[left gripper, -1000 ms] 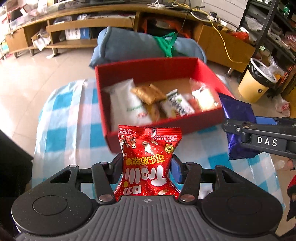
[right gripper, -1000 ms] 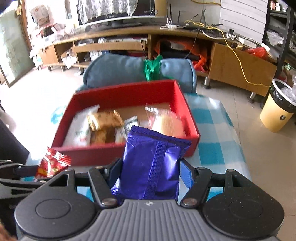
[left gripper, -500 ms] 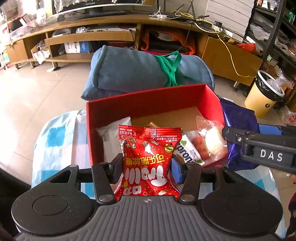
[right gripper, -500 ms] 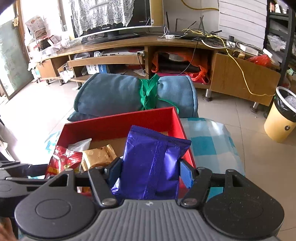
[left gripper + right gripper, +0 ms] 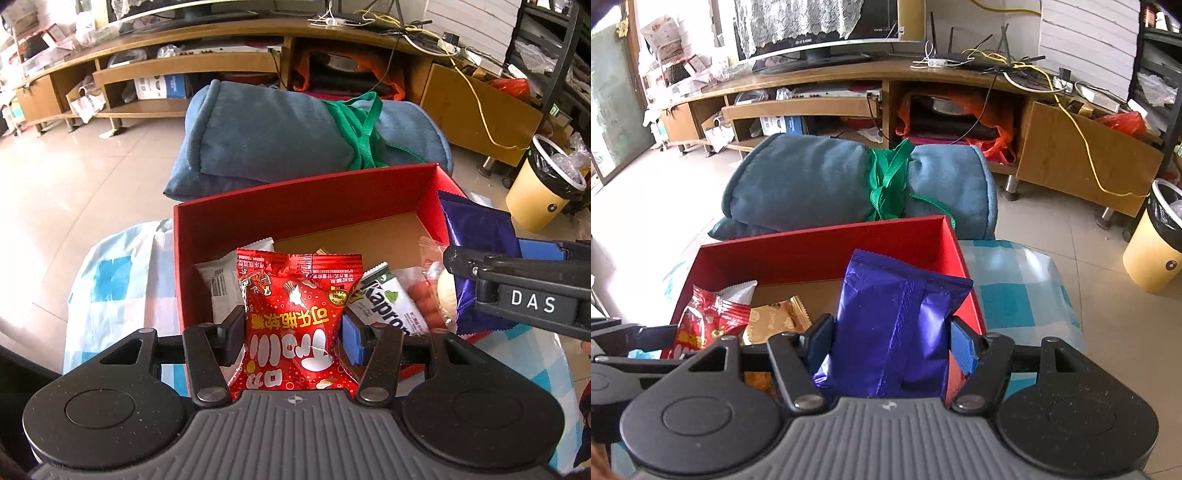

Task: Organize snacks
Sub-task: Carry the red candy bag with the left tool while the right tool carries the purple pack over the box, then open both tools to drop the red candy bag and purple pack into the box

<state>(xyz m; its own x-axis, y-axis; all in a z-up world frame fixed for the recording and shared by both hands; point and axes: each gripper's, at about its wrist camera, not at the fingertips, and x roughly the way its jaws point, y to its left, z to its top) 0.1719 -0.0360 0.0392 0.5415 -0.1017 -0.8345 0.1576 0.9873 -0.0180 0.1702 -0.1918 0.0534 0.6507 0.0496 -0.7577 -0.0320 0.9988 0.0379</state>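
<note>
My left gripper [image 5: 293, 332] is shut on a red snack packet [image 5: 295, 317] and holds it upright over the near part of the red box [image 5: 295, 206]. The right gripper [image 5: 890, 343] is shut on a purple foil packet [image 5: 897, 325], held over the box's right end [image 5: 955, 251]. In the left wrist view that purple packet [image 5: 476, 236] and the right gripper's finger [image 5: 517, 288] show at the right. Several snacks lie in the box: a white packet [image 5: 221, 280], a green-lettered bar [image 5: 388, 306], a gold packet [image 5: 775, 319].
The box stands on a blue-and-white checked cloth [image 5: 118, 273]. Behind it lies a rolled blue blanket [image 5: 280, 136] tied with a green strap. A wooden TV stand [image 5: 849, 92] runs along the back. A yellow bin [image 5: 1156, 243] stands on the floor at the right.
Both grippers have moved forward with their packets, from in front of the box to over it. The box's near wall has dropped under the left gripper. Both grips are unchanged.
</note>
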